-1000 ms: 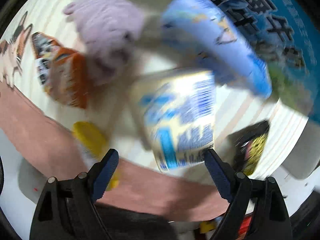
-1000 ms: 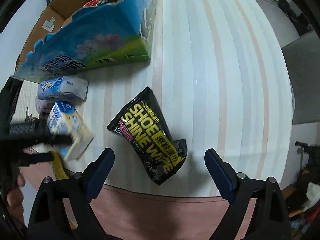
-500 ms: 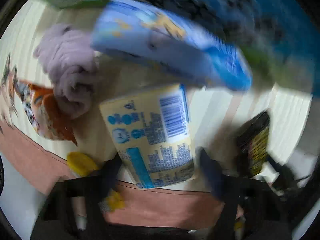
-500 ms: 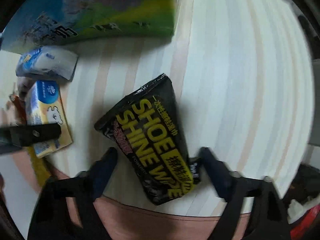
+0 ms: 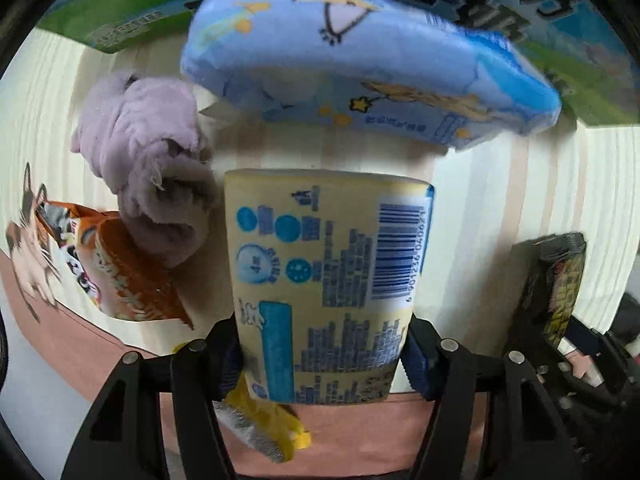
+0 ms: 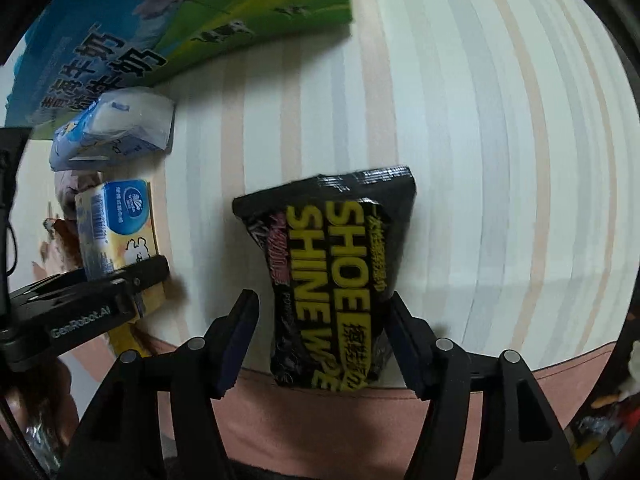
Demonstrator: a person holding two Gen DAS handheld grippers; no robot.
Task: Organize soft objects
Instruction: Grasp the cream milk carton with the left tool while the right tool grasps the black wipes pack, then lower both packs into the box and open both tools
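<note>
My left gripper [image 5: 322,356] is shut on a yellow tissue pack [image 5: 328,276] with blue print; both pads press its sides. It also shows in the right wrist view [image 6: 116,236]. Beyond it lie a blue tissue pack [image 5: 360,64], a lilac cloth [image 5: 148,160] and an orange snack bag [image 5: 124,276]. My right gripper [image 6: 320,340] straddles the near end of a black "SHOE SHINE WIPE" pouch [image 6: 336,272]. The right pad touches the pouch; a gap remains at the left pad.
A large blue-and-green carton [image 6: 180,32] stands at the back of the striped tabletop [image 6: 500,160]. A yellow item [image 5: 264,424] lies under the left gripper at the pink table edge [image 6: 320,420]. The black pouch also shows in the left wrist view [image 5: 556,288].
My left gripper has closed in on the yellow tissue pack and now grips it. My right gripper has moved forward over the black pouch, and its jaws have narrowed around it.
</note>
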